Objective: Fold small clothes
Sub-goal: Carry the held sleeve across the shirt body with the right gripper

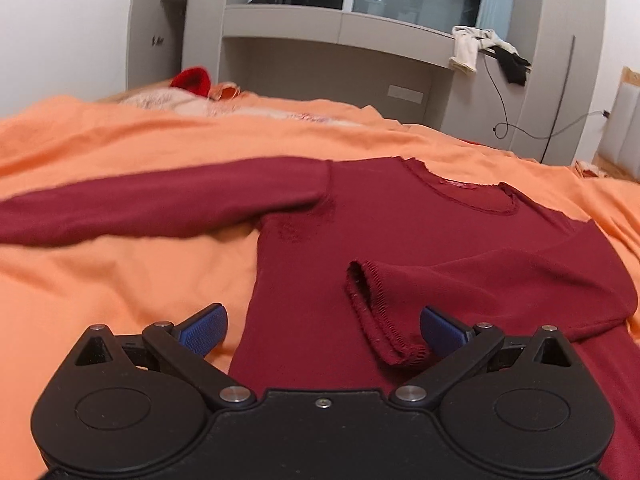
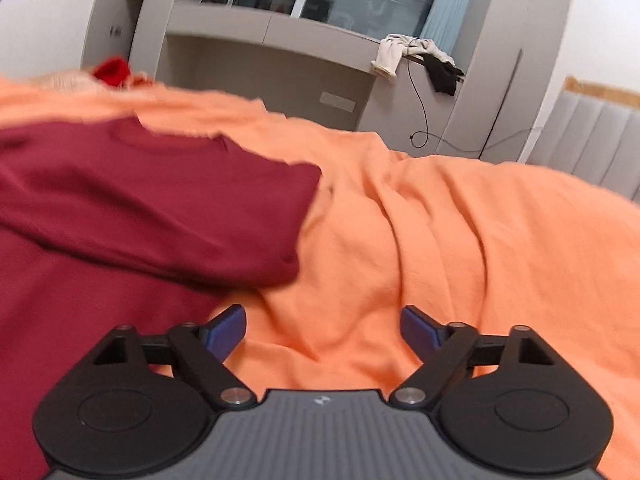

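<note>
Left tool (image 1: 322, 328): jaws spread wide, nothing clamped. Blue pads (image 1: 204, 330) sit either side of the dark red long-sleeve top (image 1: 400, 232); the cuff (image 1: 374, 312) of the folded-in sleeve lies between them, close to the right-hand pad. Contact there can't be confirmed, and no pad is pressing on it. The left pad is over bare orange bedsheet (image 1: 120, 272), just off the top's side edge.

Right tool (image 2: 322, 330): jaws also wide apart, empty. Only orange bedsheet (image 2: 460, 220) shows between its pads (image 2: 228, 330). It sits just off the top's (image 2: 120, 200) folded shoulder edge and doesn't touch the fabric.

The top lies flat on the bed, neckline (image 1: 460, 188) pointing toward the grey cabinet unit (image 1: 340, 40). One sleeve (image 1: 140, 204) stretches straight out from the body across the sheet. The other is folded over the chest, with its cuff ending near the left tool.

At the cabinet end of the bed lies a bright red cloth item (image 1: 192, 80). Pale and black garments (image 1: 492, 52) hang off the cabinet ledge, and a cable (image 1: 500, 96) dangles below them.
</note>
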The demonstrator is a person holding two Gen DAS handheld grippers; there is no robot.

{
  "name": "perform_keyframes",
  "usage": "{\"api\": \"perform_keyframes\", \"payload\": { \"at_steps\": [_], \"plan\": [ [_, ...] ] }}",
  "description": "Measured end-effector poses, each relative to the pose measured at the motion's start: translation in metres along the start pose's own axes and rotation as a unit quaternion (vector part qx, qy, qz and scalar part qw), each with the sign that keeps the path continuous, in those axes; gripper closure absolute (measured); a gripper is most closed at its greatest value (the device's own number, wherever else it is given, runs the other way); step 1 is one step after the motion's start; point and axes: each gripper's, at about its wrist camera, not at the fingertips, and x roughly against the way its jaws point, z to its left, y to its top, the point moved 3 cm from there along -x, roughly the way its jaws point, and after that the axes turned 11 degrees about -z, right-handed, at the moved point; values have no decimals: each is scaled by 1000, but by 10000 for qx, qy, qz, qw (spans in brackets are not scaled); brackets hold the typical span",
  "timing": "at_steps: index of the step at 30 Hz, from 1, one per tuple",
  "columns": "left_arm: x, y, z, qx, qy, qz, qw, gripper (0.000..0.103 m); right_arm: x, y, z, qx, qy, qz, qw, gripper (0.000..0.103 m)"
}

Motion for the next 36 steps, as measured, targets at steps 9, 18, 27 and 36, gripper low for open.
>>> {"api": "perform_keyframes", "payload": {
  "at_steps": [9, 18, 27, 36],
  "plan": [
    [-5, -1, 2, 76, -25, 95, 9999, 1, -37, -4, 49, 1469, 79, -342, 9885, 49],
    [-5, 0, -2, 11, -139, 65, 9999, 1, -35, 4, 47, 1049, 370, -466, 9927, 93],
    [-9, -7, -16, -370, -324, 330, 9982, 1, -39, 3, 1, -1429, 745, 18, 9869, 97],
    [15, 9, 16, 288, -199, -114, 9993, 1, -25, 4, 0, -1461, 802, 72, 9860, 53]
  ]
}}
